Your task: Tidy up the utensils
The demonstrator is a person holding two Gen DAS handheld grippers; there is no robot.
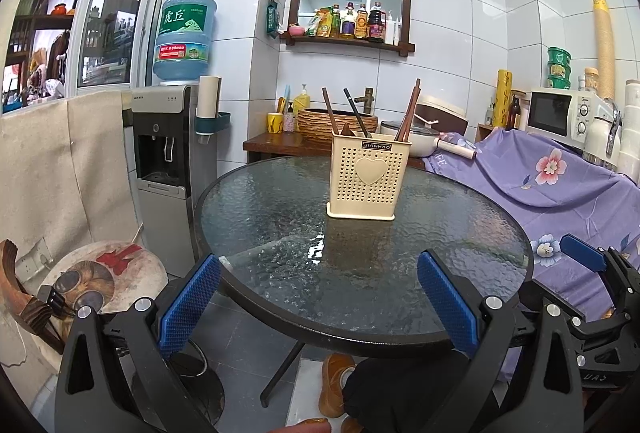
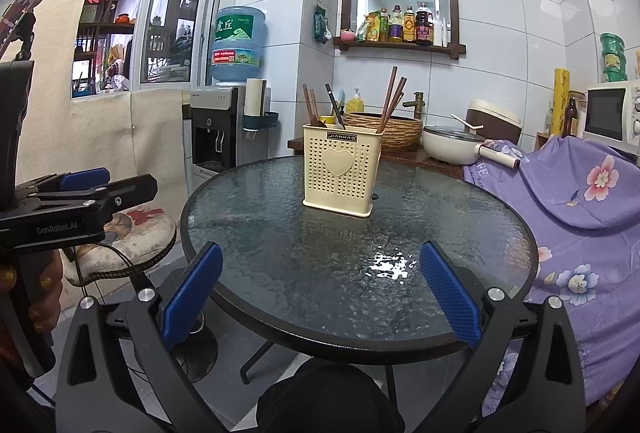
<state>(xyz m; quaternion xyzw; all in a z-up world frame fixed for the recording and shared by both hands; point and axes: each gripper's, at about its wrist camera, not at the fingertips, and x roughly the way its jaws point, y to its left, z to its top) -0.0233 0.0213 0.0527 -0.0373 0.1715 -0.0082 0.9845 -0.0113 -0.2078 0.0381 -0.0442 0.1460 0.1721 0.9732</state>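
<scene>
Cream perforated utensil holder point(image 1: 368, 179) with a heart emblem stands upright on the far half of a round glass table point(image 1: 280, 233). It contains brown chopsticks point(image 1: 410, 115) and dark-handled utensils point(image 1: 356, 111), all leaning. Left gripper point(image 1: 320, 307) and right gripper point(image 2: 320, 305) both spread wide, empty, at the table's near edge.

Setting: a home kitchen with white-tiled walls. Recorded: water dispenser point(image 1: 164, 153) carrying a blue bottle point(image 1: 184, 37); wall shelf point(image 1: 352, 13) of sauce and oil bottles; microwave point(image 1: 560, 113); rice cooker point(image 2: 494, 121); white pan point(image 2: 452, 149); basin and tap point(image 1: 340, 117) with soap bottle point(image 1: 303, 101); round glass bench point(image 1: 360, 245) bearing a utensil holder point(image 1: 368, 177) of chopsticks point(image 1: 412, 109).
</scene>
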